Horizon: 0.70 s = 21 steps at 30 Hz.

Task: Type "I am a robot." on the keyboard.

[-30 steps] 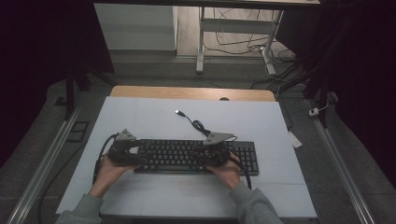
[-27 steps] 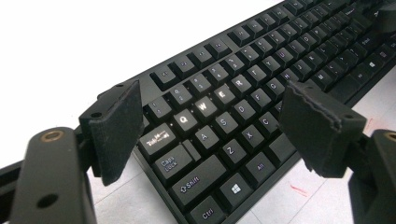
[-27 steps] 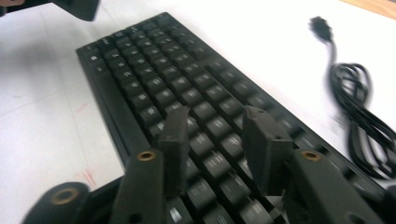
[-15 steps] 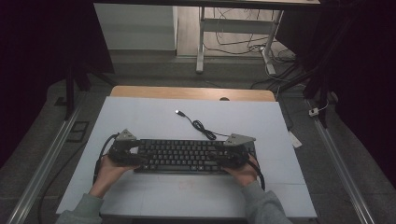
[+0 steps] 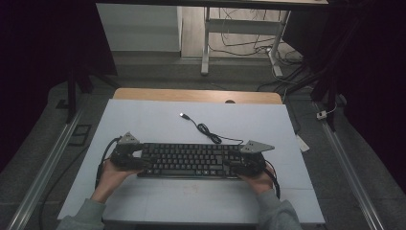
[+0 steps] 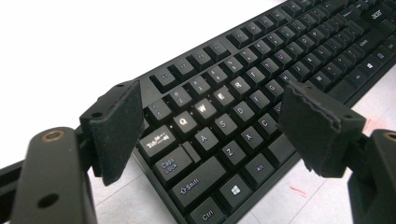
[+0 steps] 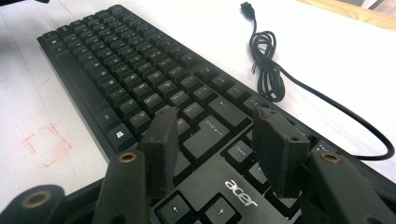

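Note:
A black keyboard (image 5: 191, 160) lies across the near half of the white table (image 5: 143, 120). Its coiled black cable (image 5: 206, 129) runs back to a USB plug (image 5: 182, 115). My left gripper (image 5: 136, 160) is at the keyboard's left end. It is open, its jaws set wide over the Q, W and E keys (image 6: 212, 100) of the keyboard (image 6: 243, 79). My right gripper (image 5: 239, 165) is at the right end. Its jaws have just been opening and stand apart over the Enter and Delete keys (image 7: 215, 119), with nothing pinched between them. The cable (image 7: 268, 70) lies beyond the keyboard (image 7: 140, 70).
A wooden strip (image 5: 196, 95) borders the table's far edge. A faint red square (image 7: 46, 147) is drawn on the table in front of the keyboard. Beyond the table are desk legs (image 5: 206, 43) and floor cables. Metal rails (image 5: 43, 167) run along both sides.
My right hand has slid to the right along the keyboard to its right end. The left hand and the keyboard have stayed where they were.

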Tool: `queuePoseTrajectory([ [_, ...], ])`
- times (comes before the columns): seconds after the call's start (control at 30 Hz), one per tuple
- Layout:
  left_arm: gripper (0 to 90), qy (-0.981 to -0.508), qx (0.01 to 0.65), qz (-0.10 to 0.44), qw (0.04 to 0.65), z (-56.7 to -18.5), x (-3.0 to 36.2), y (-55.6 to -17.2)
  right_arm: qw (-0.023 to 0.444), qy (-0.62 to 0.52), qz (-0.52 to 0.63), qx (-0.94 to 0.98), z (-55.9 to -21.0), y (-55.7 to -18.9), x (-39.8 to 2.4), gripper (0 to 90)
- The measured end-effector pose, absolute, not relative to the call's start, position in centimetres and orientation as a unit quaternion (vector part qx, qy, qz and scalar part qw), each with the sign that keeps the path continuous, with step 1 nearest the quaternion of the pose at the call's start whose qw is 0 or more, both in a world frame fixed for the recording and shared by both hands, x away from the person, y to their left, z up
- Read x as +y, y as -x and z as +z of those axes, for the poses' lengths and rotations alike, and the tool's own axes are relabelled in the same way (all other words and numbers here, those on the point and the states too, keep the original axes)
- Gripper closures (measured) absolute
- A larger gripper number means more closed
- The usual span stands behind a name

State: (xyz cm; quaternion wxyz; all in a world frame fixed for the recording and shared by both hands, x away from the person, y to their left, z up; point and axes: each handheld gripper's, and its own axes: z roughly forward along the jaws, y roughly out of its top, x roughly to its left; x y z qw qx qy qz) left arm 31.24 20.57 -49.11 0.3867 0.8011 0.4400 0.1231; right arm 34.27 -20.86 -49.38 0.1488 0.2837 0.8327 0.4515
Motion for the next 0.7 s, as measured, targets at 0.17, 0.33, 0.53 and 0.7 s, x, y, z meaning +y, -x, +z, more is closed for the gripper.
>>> queuePoseTrajectory([
  [0.17, 23.7, -0.804, 0.431, 0.123, 0.391, -48.9, 20.3, -31.0, 0.150, -0.282, 0.451, 0.834, -49.5, -34.4, -20.8, 51.2],
  [0.33, 24.2, -0.805, 0.424, 0.121, 0.398, -48.6, 20.2, -30.8, 0.148, -0.282, 0.451, 0.834, -49.5, -34.6, -20.8, 51.2],
  [0.53, 25.3, -0.809, 0.403, 0.105, 0.414, -48.0, 19.4, -30.4, 0.148, -0.279, 0.448, 0.836, -49.6, -34.6, -20.7, 51.1],
  [0.7, 25.8, -0.816, 0.388, 0.096, 0.418, -47.7, 18.6, -30.1, 0.147, -0.278, 0.446, 0.838, -49.6, -34.6, -20.6, 50.8],
])
